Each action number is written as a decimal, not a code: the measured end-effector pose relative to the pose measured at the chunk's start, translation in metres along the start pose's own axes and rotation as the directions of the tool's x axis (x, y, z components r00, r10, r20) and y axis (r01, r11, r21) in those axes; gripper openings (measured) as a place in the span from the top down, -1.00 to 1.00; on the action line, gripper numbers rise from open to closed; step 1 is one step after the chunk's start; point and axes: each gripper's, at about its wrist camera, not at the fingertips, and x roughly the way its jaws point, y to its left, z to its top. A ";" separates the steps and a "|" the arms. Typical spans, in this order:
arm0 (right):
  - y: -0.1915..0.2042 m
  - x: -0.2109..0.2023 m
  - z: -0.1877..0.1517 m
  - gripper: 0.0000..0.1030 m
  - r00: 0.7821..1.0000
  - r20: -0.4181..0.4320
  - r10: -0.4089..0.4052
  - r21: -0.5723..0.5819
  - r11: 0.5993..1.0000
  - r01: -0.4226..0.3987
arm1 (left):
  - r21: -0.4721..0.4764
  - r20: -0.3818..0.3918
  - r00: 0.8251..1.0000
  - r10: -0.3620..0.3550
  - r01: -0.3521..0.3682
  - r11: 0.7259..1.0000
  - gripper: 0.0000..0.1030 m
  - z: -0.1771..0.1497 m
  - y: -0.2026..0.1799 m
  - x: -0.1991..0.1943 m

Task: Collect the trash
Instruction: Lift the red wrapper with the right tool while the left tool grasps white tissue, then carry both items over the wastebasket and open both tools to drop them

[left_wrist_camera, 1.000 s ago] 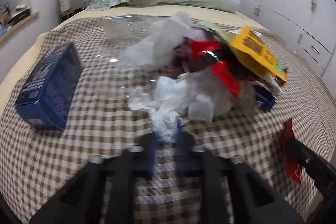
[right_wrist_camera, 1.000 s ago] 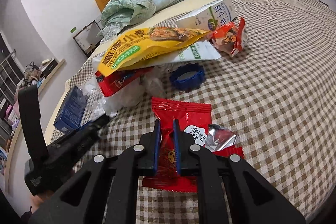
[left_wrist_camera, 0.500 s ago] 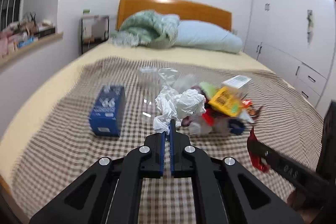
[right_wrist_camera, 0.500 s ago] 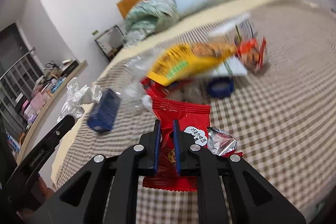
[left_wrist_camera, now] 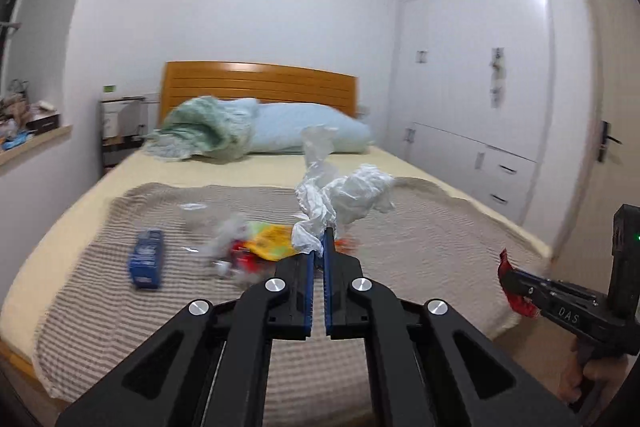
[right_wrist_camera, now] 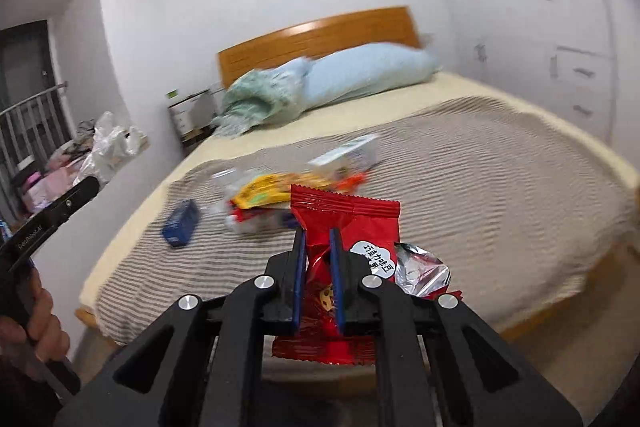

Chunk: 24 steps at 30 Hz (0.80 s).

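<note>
In left view only: wardrobe door (left_wrist_camera: pixel 476 75).

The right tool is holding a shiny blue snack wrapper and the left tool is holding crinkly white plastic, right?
Not quite: the snack wrapper in the right tool is red, as the right wrist view shows. The left tool does hold crinkly white plastic.

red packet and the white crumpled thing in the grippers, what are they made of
Red packet: glossy plastic film with a silvery foil lining, judging by its crimped edge and shiny torn flap. White crumpled thing: thin, translucent plastic film, probably a bag, going by its soft bunched folds.
</note>
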 end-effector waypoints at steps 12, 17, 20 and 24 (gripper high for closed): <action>-0.164 -0.039 -0.125 0.77 0.944 -0.208 -0.255 0.160 0.944 0.290 | 0.179 -0.411 0.870 -0.272 0.370 0.912 0.98 -0.112 -0.175 0.080; -0.217 0.017 -0.223 0.77 0.871 -0.435 -0.228 0.233 0.906 0.353 | 0.057 -0.748 0.618 -0.242 0.422 0.905 0.98 -0.221 -0.209 0.173; -0.235 0.045 -0.276 0.77 0.830 -0.530 -0.173 0.295 0.880 0.372 | -0.037 -0.849 0.469 -0.244 0.408 0.912 0.98 -0.273 -0.220 0.212; -0.255 0.084 -0.342 0.76 0.762 -0.638 -0.114 0.346 0.842 0.415 | 0.031 -0.923 0.360 -0.137 0.423 0.906 0.98 -0.326 -0.242 0.243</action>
